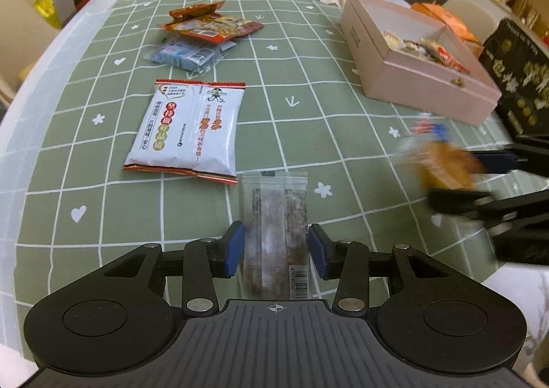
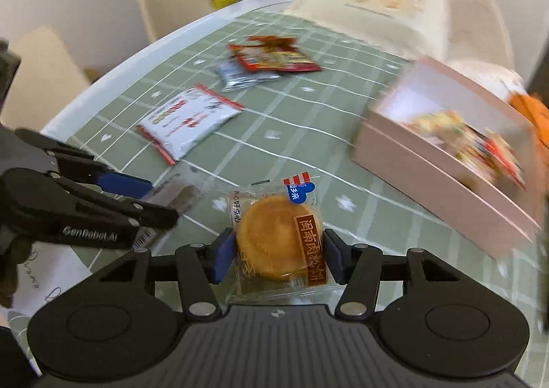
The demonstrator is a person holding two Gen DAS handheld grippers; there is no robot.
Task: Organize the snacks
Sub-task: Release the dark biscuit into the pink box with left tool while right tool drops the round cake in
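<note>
Your right tool point(image 2: 278, 255) is clamped on a wrapped round pastry point(image 2: 279, 238), one blue pad on each side of the wrapper, lifted clear of the desk point(image 2: 308, 134). Its printed brown label runs along the tool's fingers, and the blue tab end of the wrapper points away from you. Being round, the cake itself has no real long axis. The pink box point(image 2: 442, 161) sits ahead and to the right, already holding sweets. Carry the pastry over an unfilled part of the box, level it, and let go low so it lands flat instead of on edge.

Your left tool point(image 1: 275, 250) is spread open, straddling a clear-wrapped snack bar point(image 1: 274, 233) that lies flat on the desk. The bar's long axis runs straight away from you, along the fingers, with the barcode end nearest the tool. The pads stand just beside its long edges, apparently not yet pinching. Close squarely across its width, near the middle, so it does not swing when lifted.
</note>
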